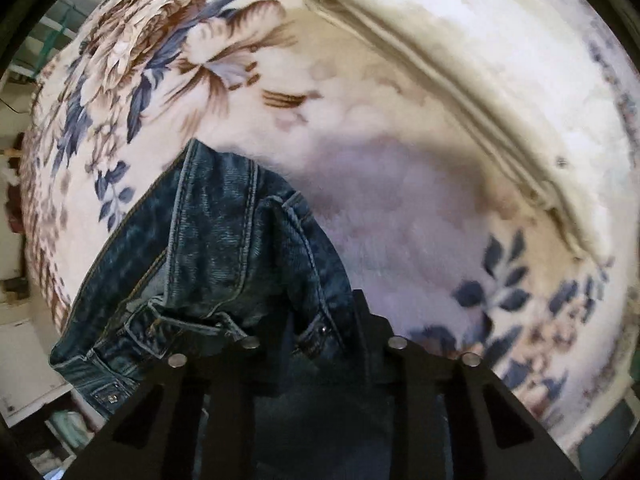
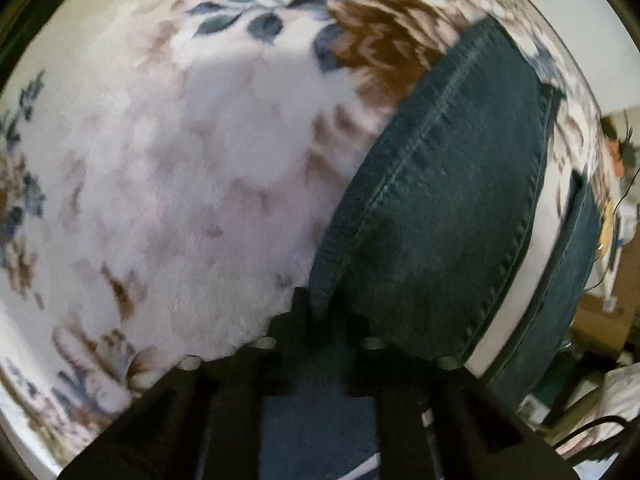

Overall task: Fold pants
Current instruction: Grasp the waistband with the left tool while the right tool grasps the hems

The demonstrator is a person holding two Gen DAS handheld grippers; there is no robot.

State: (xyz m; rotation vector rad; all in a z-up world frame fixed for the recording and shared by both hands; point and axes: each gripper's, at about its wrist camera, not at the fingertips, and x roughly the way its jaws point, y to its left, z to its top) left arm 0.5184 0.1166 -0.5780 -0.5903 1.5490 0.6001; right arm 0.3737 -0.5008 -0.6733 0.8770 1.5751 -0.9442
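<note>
The pants (image 1: 224, 248) are dark blue jeans lying on a bed covered by a cream blanket (image 1: 400, 184) printed with blue and brown flowers. The left claw (image 1: 320, 344) points straight down and is clamped on the waist end, where the belt loops, rivets and pocket seams bunch up between its fingers. The right claw (image 2: 320, 320) also points down and is clamped on the edge of a trouser leg (image 2: 440, 200), right at the stitched side seam. A second strip of denim (image 2: 568, 280) lies to the right of that leg, with a band of blanket showing between the two.

The main risk looks to be a shallow hold. The right claw pinches only the seam edge, so heavy denim could slide out once the leg is lifted and carried over. At the waist the left claw seems to hold a thick wad of layers; it may have caught just the upper ones, in which case the lower layer would drag and the fold would come out crooked. The plush blanket could also cling to the cloth and be pulled along, wrinkling underneath. If the two hands travel unevenly, the leg may twist, and the seams would not line up.
</note>
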